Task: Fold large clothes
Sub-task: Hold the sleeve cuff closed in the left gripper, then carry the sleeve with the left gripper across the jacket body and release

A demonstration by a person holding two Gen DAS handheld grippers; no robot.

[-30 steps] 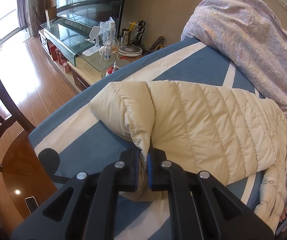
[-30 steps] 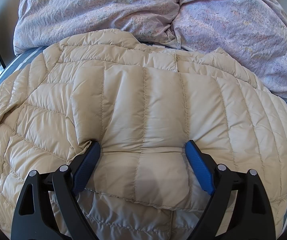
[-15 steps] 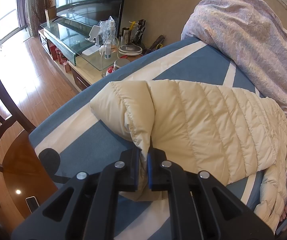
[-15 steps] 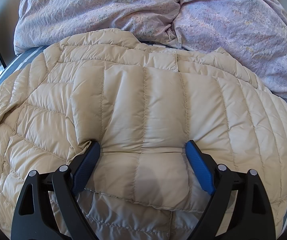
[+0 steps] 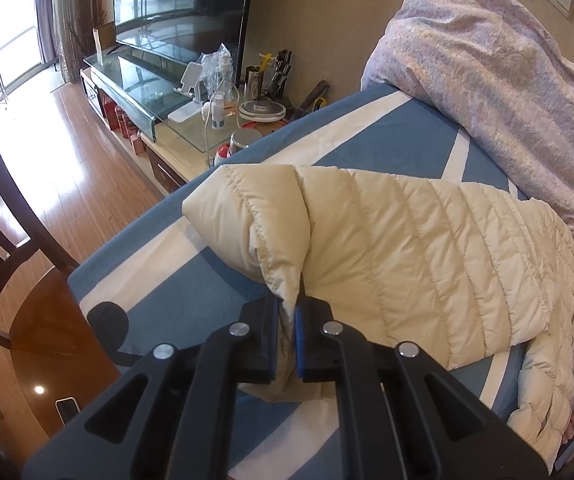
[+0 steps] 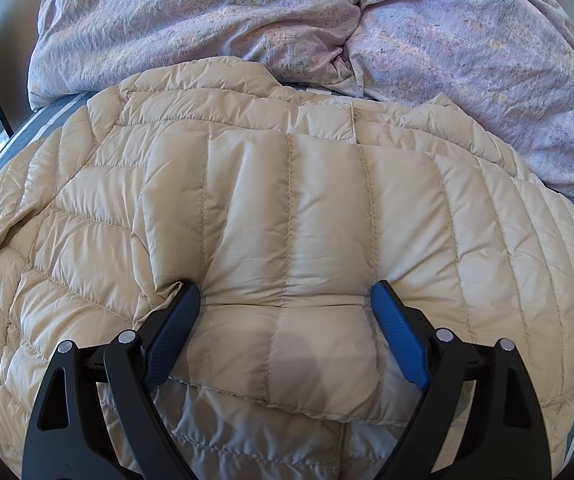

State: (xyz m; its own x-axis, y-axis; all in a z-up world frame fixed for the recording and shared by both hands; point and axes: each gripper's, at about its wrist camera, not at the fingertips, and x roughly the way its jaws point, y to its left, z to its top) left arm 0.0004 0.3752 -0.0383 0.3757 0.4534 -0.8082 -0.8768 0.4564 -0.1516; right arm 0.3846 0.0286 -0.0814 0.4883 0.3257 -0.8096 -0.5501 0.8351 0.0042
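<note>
A cream quilted down jacket [image 5: 407, 248] lies on the blue-and-white striped bed [image 5: 367, 152]. In the left wrist view, my left gripper [image 5: 285, 320] is shut on a thin fold of the jacket's edge, just below a puffy folded corner [image 5: 247, 216]. In the right wrist view, the jacket [image 6: 87, 248] fills the frame with a sleeve panel [image 6: 287, 220] folded across its body. My right gripper [image 6: 283, 304] stands wide open and straddles that panel, its blue fingertips [image 6: 383, 300] sunk into the padding on either side.
A lilac patterned duvet [image 6: 247, 20] is heaped along the far side of the bed, touching the jacket. Left of the bed stand a glass TV stand with bottles and cups [image 5: 215, 104], a dark wooden chair [image 5: 3, 208] and a round wooden table [image 5: 47, 340].
</note>
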